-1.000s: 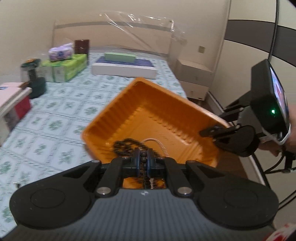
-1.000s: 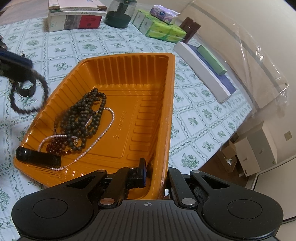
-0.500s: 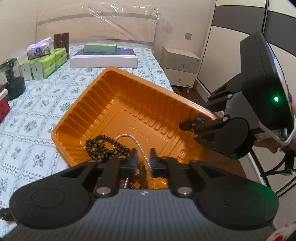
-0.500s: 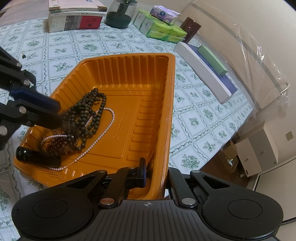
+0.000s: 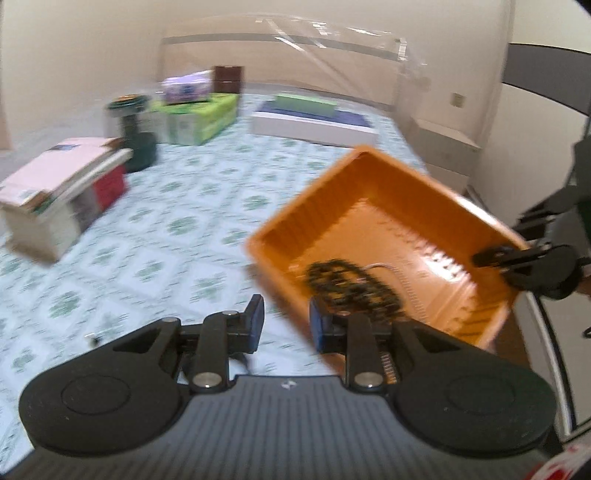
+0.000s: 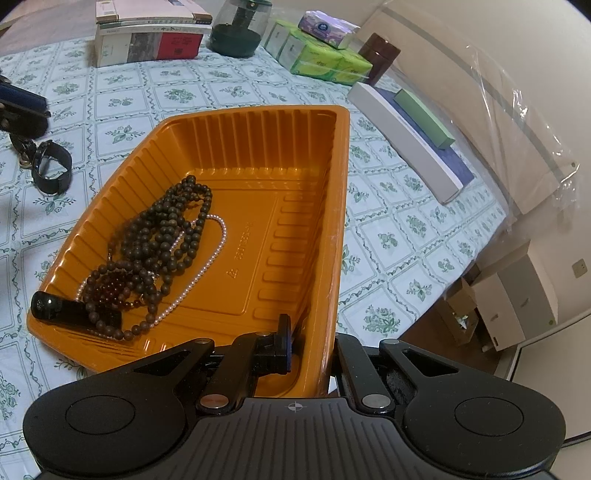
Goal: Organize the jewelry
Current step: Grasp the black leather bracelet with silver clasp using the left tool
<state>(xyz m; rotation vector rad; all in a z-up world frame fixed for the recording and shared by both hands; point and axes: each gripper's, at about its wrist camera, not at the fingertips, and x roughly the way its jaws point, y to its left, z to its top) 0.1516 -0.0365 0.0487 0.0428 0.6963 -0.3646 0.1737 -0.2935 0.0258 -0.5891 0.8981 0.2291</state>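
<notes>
Clearly, the right gripper point(image 6: 308, 345) is clamped on the thin side wall of an orange plastic tray point(image 6: 341, 206), one black finger being seen inside the wall and the other outside it. The tray is rectangular with rounded corners, its glossy walls moulded into close vertical ribs and its floor stepped along the edges.

Near the far-left corner of the tray a tangle of jewelry is gathered: a long strand of dark round wooden beads point(image 6: 162, 236), a smaller loop of glossy dark red beads point(image 6: 110, 291), and a fine string of tiny white pearls point(image 6: 210, 258) curving out from beneath them. A smooth black oblong object point(image 6: 70, 310) is laid across the corner, touching the beads.

The left gripper point(image 5: 284, 319) is held with its blue-padded fingers spread apart and nothing between them, just beside the tray's outer wall; its view is blurred. The dark beads point(image 5: 351, 284) are seen there as a smeared heap.

On the bed, covered by a white sheet point(image 6: 122, 92) printed with green floral squares, a black banded wristwatch point(image 6: 51, 171) is lying well apart from the tray. Farther off are set stacked books point(image 6: 147, 37), a dark green lidded jar point(image 6: 240, 26), green tissue packs point(image 6: 317, 55) and a flat white box point(image 6: 402, 136).
</notes>
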